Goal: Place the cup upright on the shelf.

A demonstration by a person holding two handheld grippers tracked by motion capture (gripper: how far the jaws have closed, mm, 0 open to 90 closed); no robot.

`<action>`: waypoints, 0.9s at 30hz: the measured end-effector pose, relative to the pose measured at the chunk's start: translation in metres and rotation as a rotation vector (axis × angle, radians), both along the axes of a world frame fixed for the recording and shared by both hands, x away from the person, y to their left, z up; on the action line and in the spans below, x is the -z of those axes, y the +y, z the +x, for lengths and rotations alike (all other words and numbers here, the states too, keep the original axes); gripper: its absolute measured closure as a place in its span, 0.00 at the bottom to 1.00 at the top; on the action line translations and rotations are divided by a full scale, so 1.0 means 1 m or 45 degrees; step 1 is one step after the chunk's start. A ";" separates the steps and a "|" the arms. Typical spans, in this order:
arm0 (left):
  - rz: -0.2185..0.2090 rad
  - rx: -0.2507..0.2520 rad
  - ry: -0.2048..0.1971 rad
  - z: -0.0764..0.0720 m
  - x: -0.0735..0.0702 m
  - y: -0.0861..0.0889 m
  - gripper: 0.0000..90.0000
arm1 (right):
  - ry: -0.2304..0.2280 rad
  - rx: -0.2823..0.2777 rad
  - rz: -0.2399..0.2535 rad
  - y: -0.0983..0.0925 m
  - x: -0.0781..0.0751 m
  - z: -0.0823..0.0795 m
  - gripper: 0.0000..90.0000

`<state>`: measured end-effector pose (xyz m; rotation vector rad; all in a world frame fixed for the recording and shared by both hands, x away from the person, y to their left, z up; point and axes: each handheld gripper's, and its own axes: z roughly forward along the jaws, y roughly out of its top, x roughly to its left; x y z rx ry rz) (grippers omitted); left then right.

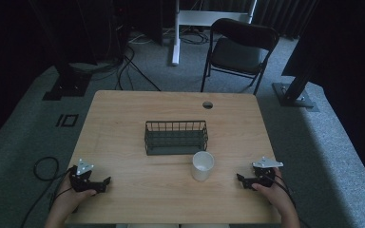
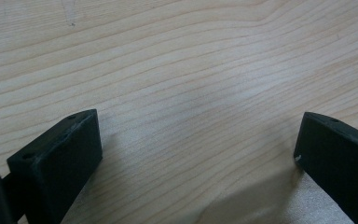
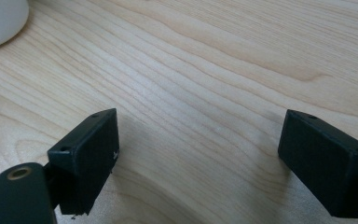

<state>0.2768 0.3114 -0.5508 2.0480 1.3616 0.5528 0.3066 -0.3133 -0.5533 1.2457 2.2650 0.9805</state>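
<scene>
White cup [image 1: 203, 166] stands upright on the wooden table [image 1: 123, 118], just in front of the wire basket [image 1: 176, 137] and between the two hands, nearer the right one. From the right gripper [image 1: 241, 179] the cup lies at about ten o'clock in the high view, near but apart; in the right gripper view its rounded white wall [image 3: 0, 21] sits at eleven o'clock, beyond the jaws. From the left gripper [image 1: 105, 182] the cup is at about two o'clock, well apart. Both grippers rest low over the near edge of the table, pointing inward, each with its jaws spread wide and nothing but bare wood between them.

The cup is smooth, matt and cylindrical with an open round mouth. The basket is dark, rectangular, thin-wired and open-topped. The tabletop is pale wood with long wavy grain, square-cornered, with a round cable hole [image 1: 207, 105] at twelve o'clock near its far edge.

Bare wood stretches between the grippers and on both sides of the basket.
</scene>
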 end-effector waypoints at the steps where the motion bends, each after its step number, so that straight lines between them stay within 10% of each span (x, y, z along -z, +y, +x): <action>1: 0.000 0.000 0.000 0.000 0.000 0.000 0.01 | 0.000 0.000 0.000 0.000 0.000 0.000 0.13; 18: 0.001 -0.008 0.005 0.001 0.000 -0.003 0.00 | 0.000 0.000 0.000 0.000 0.000 0.000 0.13; 27: -0.001 0.097 -0.010 0.000 -0.001 -0.012 0.00 | 0.001 0.000 0.000 0.000 0.000 0.000 0.13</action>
